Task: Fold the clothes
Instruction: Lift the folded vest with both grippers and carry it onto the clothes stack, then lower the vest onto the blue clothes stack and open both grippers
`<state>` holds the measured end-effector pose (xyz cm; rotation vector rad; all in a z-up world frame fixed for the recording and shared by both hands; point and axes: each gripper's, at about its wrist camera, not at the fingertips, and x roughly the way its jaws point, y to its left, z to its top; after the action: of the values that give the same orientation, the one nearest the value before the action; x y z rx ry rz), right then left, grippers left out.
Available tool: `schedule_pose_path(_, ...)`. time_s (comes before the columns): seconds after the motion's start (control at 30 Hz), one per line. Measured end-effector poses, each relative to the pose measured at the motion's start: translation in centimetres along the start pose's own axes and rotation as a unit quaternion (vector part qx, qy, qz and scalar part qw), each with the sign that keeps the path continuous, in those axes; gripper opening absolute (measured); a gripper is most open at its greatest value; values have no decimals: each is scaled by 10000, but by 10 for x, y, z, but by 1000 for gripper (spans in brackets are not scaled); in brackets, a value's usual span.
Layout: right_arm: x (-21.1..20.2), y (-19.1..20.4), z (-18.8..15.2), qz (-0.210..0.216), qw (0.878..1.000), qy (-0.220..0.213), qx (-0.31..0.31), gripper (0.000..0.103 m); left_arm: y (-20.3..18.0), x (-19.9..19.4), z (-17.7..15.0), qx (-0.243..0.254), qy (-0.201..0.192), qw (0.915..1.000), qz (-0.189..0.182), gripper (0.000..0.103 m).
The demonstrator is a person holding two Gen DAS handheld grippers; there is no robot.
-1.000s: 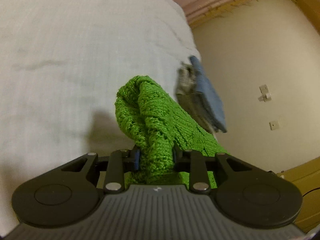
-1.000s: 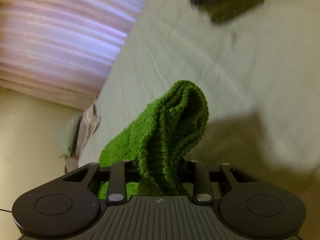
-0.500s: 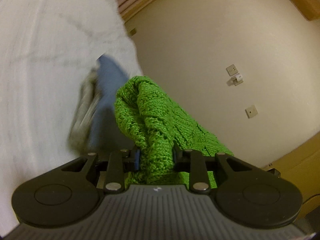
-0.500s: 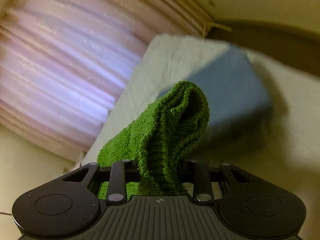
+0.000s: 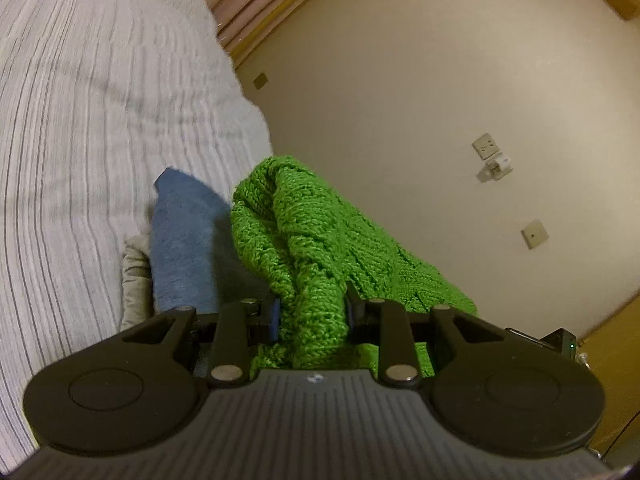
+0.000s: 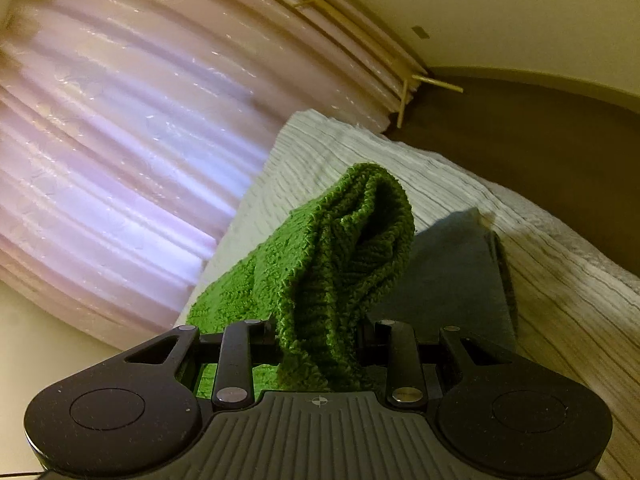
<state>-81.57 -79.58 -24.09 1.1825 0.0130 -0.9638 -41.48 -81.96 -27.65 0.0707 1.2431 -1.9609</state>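
Green chunky-knit garment (image 5: 316, 248), bunched into thick folds, is pinched at one end between the jaws of the black left gripper (image 5: 312, 312) and at its other end between those of the black right gripper (image 6: 318, 340); both stand narrowed, pads pressing on the wool. No brand name, label or readable writing shows anywhere (the only mark is a small cross-shaped emblem moulded into the grey ribbed body behind each gripper). In the left wrist view the knit rises in a hump ahead of the fingers and drapes off to the right, hiding part of the folded blue cloth (image 5: 182, 240) lying just beyond and to the left. That blue cloth rests on a folded pale beige fabric (image 5: 134, 276), whose edge peeks out at its left, and both lie on a white bed cover with thin dark stripes (image 5: 92, 120). Behind stands a plain cream wall (image 5: 400, 100) with three small square wall plates, one (image 5: 535, 234) at lower right, and a white plug-like fitting (image 5: 498, 165) beside the uppermost. In the right wrist view the knit hump blocks part of the blue cloth, which appears grey in shadow, on the bed's corner; pale pink pleated curtains (image 6: 120, 140) fill the left, slightly blurred, and dark brown floor (image 6: 520, 128) shows beyond the bed.
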Motion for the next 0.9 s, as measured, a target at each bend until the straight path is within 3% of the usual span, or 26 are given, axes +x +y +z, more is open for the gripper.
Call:
schedule_pose_path(0.1,14,-21,3,-130,9998,99,108,32,11,11,-8,135,13,9993,356,27)
schedule_pose_path(0.17,27,-31,0,-536,9984,130,127,36,16,19,-12,236,47,9977,640,32)
schedule_pose_path(0.2,29,-34,-5,-745,9971,68,153,42,17,20,-13,271,56,9974,661,34)
schedule_pose_path(0.33,15,-29,-20,-1000,9947,-252,53,45,8,11,-6,452,225,9956,791,36)
schedule_pose_path(0.37,8,-22,-22,-1211,9920,-328,-150,53,4,5,-4,523,242,9945,878,36)
schedule_pose_path(0.4,1,-13,-25,-1456,9876,-434,-402,60,-2,-3,-3,626,177,9924,1048,39)
schedule_pose_path(0.5,-25,17,-39,-1984,9688,-931,-1162,60,-31,-29,-7,1114,-43,9829,1467,36)
schedule_pose_path(0.57,-39,39,-52,-2176,9540,-1239,-1647,60,-57,-44,-18,1610,-163,9751,1518,28)
schedule_pose_path(0.6,-45,49,-62,-2202,9469,-1338,-1925,59,-69,-48,-27,1918,-204,9696,1505,18)
schedule_pose_path(0.67,-47,67,-84,-2240,9314,-1391,-2511,59,-89,-52,-46,2496,-204,9555,1560,8)
schedule_pose_path(0.77,-28,77,-115,-2303,9100,-1053,-3282,54,-84,-32,-70,2807,201,9398,1938,5)
schedule_pose_path(0.8,-16,74,-122,-2371,9065,-835,-3393,47,-77,-25,-73,2777,218,9379,2067,5)
schedule_pose_path(0.9,17,55,-130,-2700,8990,-367,-3428,46,-66,-9,-74,2646,260,9364,2289,5)
